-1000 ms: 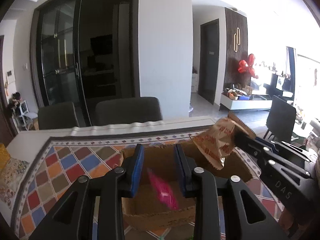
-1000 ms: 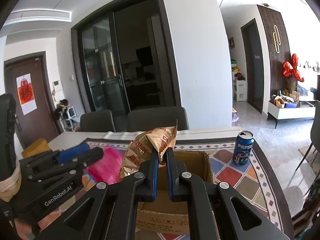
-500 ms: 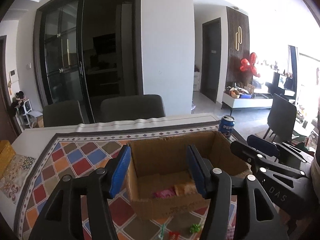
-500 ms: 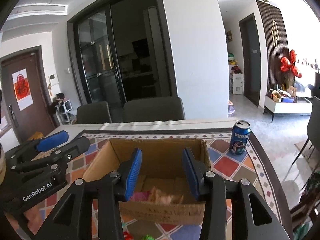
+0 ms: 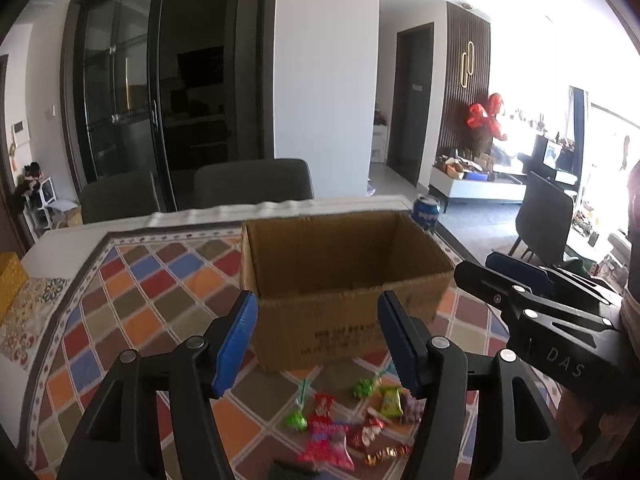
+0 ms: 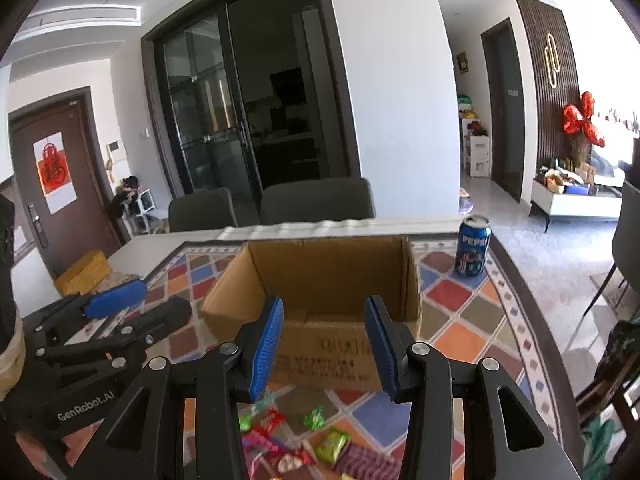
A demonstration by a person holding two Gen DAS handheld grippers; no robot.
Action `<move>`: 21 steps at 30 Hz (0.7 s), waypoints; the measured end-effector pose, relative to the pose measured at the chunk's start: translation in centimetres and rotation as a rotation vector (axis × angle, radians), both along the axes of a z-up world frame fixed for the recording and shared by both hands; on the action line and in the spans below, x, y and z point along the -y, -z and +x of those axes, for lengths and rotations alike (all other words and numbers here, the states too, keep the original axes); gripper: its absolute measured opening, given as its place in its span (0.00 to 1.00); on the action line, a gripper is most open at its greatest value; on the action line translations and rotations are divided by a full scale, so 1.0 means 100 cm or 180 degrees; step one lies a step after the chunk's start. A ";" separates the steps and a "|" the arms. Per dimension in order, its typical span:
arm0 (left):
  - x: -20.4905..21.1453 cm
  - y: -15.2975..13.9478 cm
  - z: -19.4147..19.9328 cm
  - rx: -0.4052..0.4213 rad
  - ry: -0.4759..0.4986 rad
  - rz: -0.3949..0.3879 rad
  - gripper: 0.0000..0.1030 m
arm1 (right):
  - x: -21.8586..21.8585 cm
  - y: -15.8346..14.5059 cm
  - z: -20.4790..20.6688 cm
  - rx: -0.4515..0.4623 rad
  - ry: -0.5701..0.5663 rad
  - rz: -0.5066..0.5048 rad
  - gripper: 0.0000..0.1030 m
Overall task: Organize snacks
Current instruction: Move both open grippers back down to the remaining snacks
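One cardboard box (image 6: 328, 276) sits open-topped on the patterned tablecloth (image 5: 132, 292). Its inside is mostly hidden from both wrist views.

Loose snacks (image 5: 348, 420) lie in a small pile on the cloth just in front of the box's near wall. About nine wrapped pieces are countable in the left view, in green, red, pink, yellow and purple; the exact count is unclear where they overlap.

One Pepsi can (image 6: 473, 246) stands upright beyond the box's right side, apart from it.

Two dark chairs (image 6: 316, 200) stand behind the table.

The left gripper (image 5: 316, 340) is empty with its jaws opening. The right gripper (image 6: 324, 344) is empty, jaws moderately apart. Both hover above the pile, facing the box.
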State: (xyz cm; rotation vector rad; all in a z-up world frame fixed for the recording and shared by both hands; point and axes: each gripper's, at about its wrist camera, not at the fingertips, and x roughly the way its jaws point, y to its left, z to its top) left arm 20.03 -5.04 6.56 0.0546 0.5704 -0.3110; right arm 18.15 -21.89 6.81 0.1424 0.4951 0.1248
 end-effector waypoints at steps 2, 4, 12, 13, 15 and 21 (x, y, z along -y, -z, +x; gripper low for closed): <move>-0.001 0.005 -0.008 -0.0028 -0.0006 0.0013 0.60 | 0.000 0.003 -0.005 -0.0047 -0.0004 0.0027 0.42; -0.001 0.011 -0.015 -0.0078 -0.0006 0.0015 0.60 | -0.001 0.008 -0.012 -0.0092 -0.0006 0.0031 0.42; 0.000 0.048 -0.042 -0.0324 0.0138 0.0050 0.60 | -0.002 0.039 -0.030 -0.0383 0.0023 0.0025 0.47; 0.000 0.054 -0.046 -0.0344 0.0136 0.0068 0.60 | -0.002 0.044 -0.032 -0.0440 0.0025 0.0038 0.47; -0.001 0.063 -0.052 -0.0386 0.0140 0.0084 0.60 | -0.001 0.054 -0.038 -0.0529 0.0032 0.0055 0.47; -0.004 0.087 -0.071 -0.0443 0.0075 0.0211 0.60 | -0.007 0.087 -0.055 -0.0783 0.0026 -0.0038 0.47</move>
